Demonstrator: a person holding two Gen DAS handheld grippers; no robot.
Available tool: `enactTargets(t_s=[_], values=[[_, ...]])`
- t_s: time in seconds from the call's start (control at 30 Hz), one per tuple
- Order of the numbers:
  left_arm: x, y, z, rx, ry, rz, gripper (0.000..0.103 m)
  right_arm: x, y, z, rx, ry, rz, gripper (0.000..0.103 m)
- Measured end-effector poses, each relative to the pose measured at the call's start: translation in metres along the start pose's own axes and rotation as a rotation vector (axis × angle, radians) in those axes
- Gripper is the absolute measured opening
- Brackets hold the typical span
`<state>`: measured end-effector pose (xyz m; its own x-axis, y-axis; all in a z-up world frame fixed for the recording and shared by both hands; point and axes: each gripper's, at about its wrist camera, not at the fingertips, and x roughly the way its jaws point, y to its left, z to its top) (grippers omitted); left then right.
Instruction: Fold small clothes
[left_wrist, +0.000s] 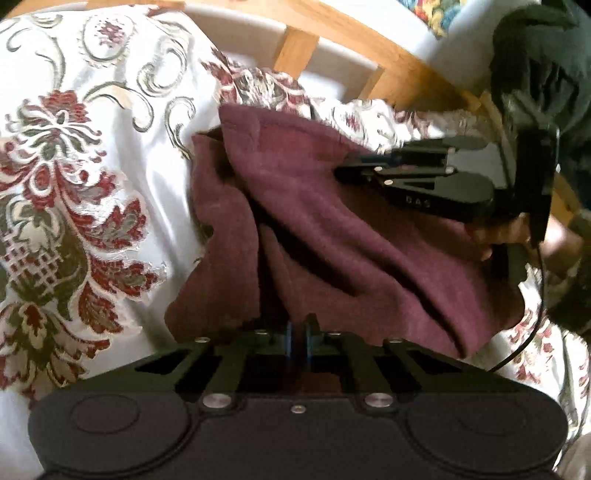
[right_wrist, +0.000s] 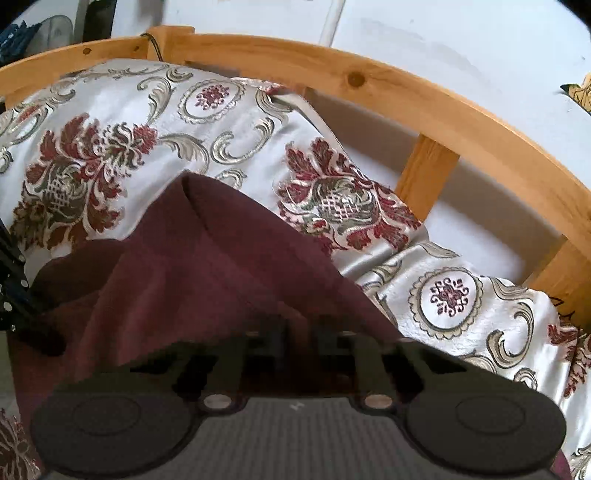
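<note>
**Inspector:** Starting nearest, in the left wrist view. The left gripper (left_wrist: 298, 332) is sitting at six o'clock, its fingers drawn together and pinching the near edge of the cloth (left_wrist: 314, 229). Only a thin fold is lying between the pads.

**Clerk:** And the right one?

**Inspector:** The right gripper (left_wrist: 341, 171) is coming in from three o'clock, fingers together, tips pressing into the cloth's upper part. In its own view the tips are blurred and buried in the fabric, so I am judging them clamped on the cloth.

**Clerk:** Where is the cloth lying?

**Inspector:** It is lying bunched on the bedspread (left_wrist: 74, 155), mid-frame, with deep creases running from six toward eleven o'clock. Beyond it, at twelve to two o'clock, the bed rail (right_wrist: 369, 88) is curving past.

**Clerk:** Handling?

**Inspector:** It is looking like soft, light, fleecy stuff: limp, sagging wherever unsupported, not fragile. The nap is likely giving the pads good bite. I am advising holds at corners or a hemmed edge, well apart, so that it is hanging flat rather than bunching.
</note>
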<state>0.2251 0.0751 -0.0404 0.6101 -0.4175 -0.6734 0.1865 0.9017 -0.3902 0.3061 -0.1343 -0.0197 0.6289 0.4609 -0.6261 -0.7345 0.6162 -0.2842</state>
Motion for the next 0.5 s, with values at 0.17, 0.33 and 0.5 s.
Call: enactTargets(t_s=[0.17, 0.33, 0.5], values=[[-0.03, 0.015, -0.019, -0.09, -0.132, -0.075, 0.005, -0.016, -0.025, -0.001, 0.167, -0.072, -0.101, 0.007], [-0.042, 0.03, -0.038, -0.16, -0.184, -0.104, 0.005, -0.01, -0.047, -0.01, 0.266, -0.03, -0.168, 0.007], [-0.041, 0.04, -0.047, -0.228, -0.174, -0.104, 0.005, -0.009, -0.043, -0.014, 0.251, -0.019, -0.18, 0.027]])
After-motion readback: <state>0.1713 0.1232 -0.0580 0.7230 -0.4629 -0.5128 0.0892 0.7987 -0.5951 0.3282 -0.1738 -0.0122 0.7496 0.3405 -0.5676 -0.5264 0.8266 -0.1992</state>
